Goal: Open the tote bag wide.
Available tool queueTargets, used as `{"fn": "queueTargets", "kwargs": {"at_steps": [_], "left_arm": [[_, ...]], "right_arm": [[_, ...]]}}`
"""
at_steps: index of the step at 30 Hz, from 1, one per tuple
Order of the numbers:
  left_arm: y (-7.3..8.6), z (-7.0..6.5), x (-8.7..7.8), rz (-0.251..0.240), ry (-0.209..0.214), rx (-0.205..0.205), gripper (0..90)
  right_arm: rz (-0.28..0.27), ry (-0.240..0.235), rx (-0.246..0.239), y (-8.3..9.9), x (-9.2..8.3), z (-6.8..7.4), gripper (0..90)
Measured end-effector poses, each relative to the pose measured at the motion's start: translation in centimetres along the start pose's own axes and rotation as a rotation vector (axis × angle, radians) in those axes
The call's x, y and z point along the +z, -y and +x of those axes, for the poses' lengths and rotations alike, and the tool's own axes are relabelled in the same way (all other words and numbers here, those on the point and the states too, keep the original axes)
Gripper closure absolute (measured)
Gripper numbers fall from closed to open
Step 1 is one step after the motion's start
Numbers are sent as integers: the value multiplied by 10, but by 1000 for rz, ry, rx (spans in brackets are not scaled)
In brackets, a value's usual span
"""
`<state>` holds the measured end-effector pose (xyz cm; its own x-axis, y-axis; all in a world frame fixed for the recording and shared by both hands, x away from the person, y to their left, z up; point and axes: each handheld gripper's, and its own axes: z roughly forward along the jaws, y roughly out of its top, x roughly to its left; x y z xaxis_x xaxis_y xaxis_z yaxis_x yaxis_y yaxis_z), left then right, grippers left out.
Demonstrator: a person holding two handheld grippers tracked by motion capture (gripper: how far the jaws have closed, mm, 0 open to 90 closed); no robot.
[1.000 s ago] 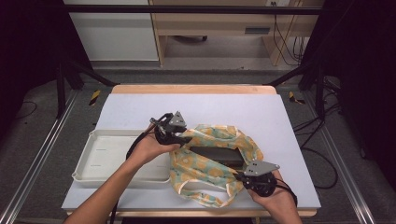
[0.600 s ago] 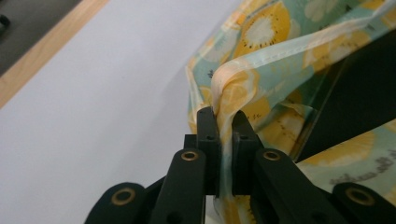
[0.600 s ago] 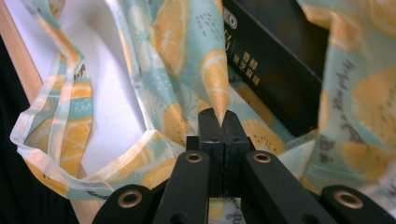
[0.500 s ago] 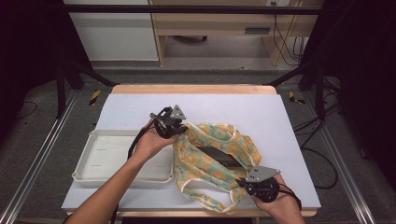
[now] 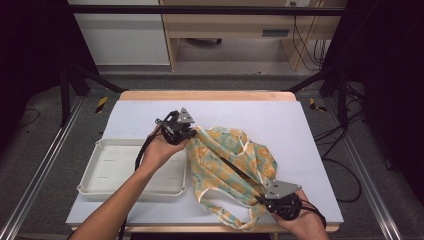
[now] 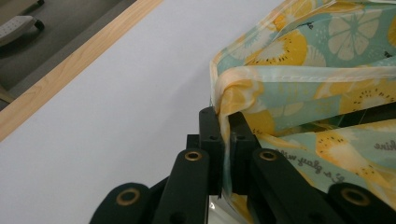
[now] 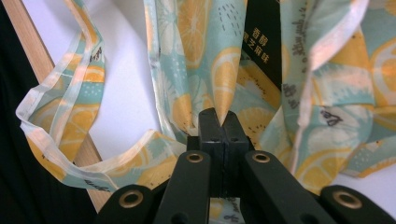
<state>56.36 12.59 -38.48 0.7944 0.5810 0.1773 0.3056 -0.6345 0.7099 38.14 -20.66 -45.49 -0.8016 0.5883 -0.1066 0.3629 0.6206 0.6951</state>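
**Bag mouth held at two points – stretch and open next**

With both grippers clamped on the fruit-print bag (image 5: pixel 227 167), we judge the step in hand to be spreading its mouth. The bag lies on the counter (image 5: pixel 280 120), right of the white tray (image 5: pixel 107 165), w/ a dark box (image 7: pixel 262 42) inside it. Left gripper (image 6: pixel 224 126): fingers have just been closing and now pinch the bag's rim hem at the far-left corner. Right gripper (image 7: pixel 223 122): fingers fully shut on a fold of fabric near the front counter edge; a loose handle loop (image 7: pixel 60 121) hangs beside it. Next move, in our judgement: keep both pinches firm and draw the hands apart w/o tearing the hem, approx. level, so the opening widens around the box.
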Motion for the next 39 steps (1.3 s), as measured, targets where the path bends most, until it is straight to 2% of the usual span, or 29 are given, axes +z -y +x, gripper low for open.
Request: {"fn": "queueTargets", "kwargs": {"at_steps": [13,22,26,32,39], "left_arm": [[2,5,-2,-2,-7,-13,880],[2,2,-2,-13,13,-20,882],[1,1,-4,-3,25,-8,882],[-1,-4,-7,-13,46,-3,880],[-2,-9,-9,-16,57,14,880]], "right_arm": [[-3,-5,3,3,-1,-1,900],[-17,1,11,-1,-2,-3,894],[-26,6,22,-3,-2,-4,836],[-46,35,55,-8,-4,-6,630],[-81,51,59,-21,-13,-6,497]]}}
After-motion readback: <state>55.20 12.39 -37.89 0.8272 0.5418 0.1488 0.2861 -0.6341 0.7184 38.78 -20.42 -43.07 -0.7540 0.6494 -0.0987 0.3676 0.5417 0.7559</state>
